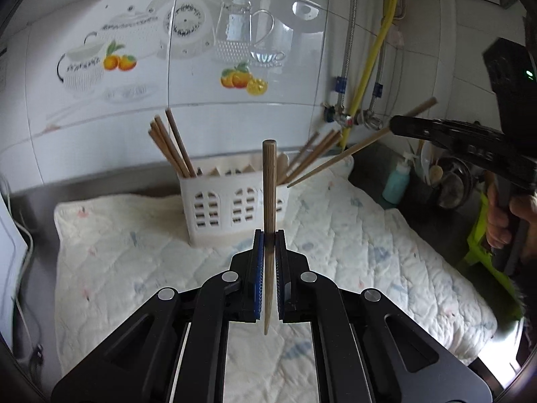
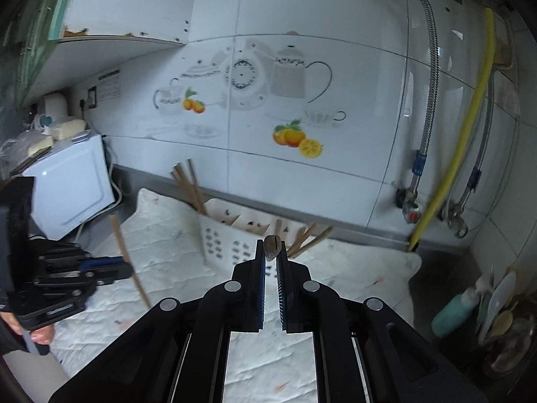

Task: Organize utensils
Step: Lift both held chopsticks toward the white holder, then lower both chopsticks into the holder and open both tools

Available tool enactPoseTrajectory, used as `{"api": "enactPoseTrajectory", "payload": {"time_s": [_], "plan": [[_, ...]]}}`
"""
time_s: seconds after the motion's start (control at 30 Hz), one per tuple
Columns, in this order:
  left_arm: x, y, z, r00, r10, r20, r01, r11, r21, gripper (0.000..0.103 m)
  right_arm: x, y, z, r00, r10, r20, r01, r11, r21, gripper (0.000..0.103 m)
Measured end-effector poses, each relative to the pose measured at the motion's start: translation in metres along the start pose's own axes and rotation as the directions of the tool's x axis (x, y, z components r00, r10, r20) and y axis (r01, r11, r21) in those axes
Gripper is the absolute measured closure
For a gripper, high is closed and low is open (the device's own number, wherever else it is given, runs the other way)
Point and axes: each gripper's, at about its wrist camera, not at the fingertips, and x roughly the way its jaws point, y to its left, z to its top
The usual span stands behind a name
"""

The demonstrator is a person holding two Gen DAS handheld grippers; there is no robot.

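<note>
A white slotted utensil holder [image 1: 231,208] stands on a quilted cloth [image 1: 352,235], with several wooden chopsticks leaning out of its left end [image 1: 173,149] and its right end [image 1: 310,156]. My left gripper [image 1: 268,233] is shut on one chopstick [image 1: 269,184], held upright in front of the holder. At the right, my right gripper [image 1: 395,126] is shut on another chopstick [image 1: 339,159], which slants down toward the holder's right end. In the right wrist view that chopstick [image 2: 271,245] shows end-on between the right gripper's [image 2: 271,247] pads, above the holder [image 2: 228,240]. The left gripper [image 2: 129,270] is at the left with its stick [image 2: 126,252].
The cloth covers a steel counter against a tiled wall. A white appliance [image 2: 74,184] stands at the left end. At the right are a teal bottle [image 2: 453,315], dishes in a sink corner [image 2: 506,332], a yellow hose [image 2: 466,134] and metal pipes [image 2: 428,107].
</note>
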Motion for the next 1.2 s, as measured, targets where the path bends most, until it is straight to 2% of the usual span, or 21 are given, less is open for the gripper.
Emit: {"api": "enactPoseTrajectory", "payload": {"time_s": [0.13, 0.3, 0.53, 0.63, 0.77, 0.93, 1.03, 1.2], "plan": [[-0.002, 0.006, 0.023, 0.999, 0.006, 0.034, -0.006, 1.000, -0.002, 0.098, 0.020, -0.008, 0.014, 1.000, -0.019, -0.015, 0.019, 1.000, 0.000, 0.097], [-0.008, 0.009, 0.062, 0.992, 0.023, 0.120, -0.024, 1.000, 0.005, 0.098, 0.049, -0.011, 0.022, 0.998, -0.015, -0.067, 0.015, 1.000, -0.011, 0.097], [-0.004, 0.010, 0.129, 0.970, 0.072, 0.230, -0.080, 0.997, 0.024, 0.098, 0.087, -0.023, 0.023, 0.994, 0.017, -0.111, -0.013, 0.999, 0.042, 0.096], [0.009, 0.013, 0.150, 0.960, 0.110, 0.257, -0.122, 0.992, 0.029, 0.098, 0.093, -0.025, 0.021, 0.995, 0.012, -0.101, -0.008, 0.999, 0.041, 0.089], [0.028, 0.018, 0.163, 0.952, 0.150, 0.267, -0.163, 0.986, 0.027, 0.098, 0.083, -0.027, 0.017, 0.998, -0.011, -0.056, 0.013, 1.000, 0.023, 0.073], [0.061, 0.032, 0.163, 0.957, 0.171, 0.234, -0.174, 0.985, -0.008, 0.098, 0.068, -0.029, 0.011, 1.000, -0.026, -0.016, 0.026, 1.000, 0.000, 0.066], [0.081, 0.043, 0.154, 0.969, 0.162, 0.188, -0.157, 0.987, -0.042, 0.098, 0.058, -0.029, 0.006, 1.000, -0.020, 0.005, 0.020, 1.000, -0.002, 0.062], [0.099, 0.049, 0.139, 0.976, 0.171, 0.137, -0.163, 0.984, -0.067, 0.098, 0.049, -0.025, -0.001, 1.000, -0.003, 0.016, 0.003, 1.000, -0.001, 0.058]]}}
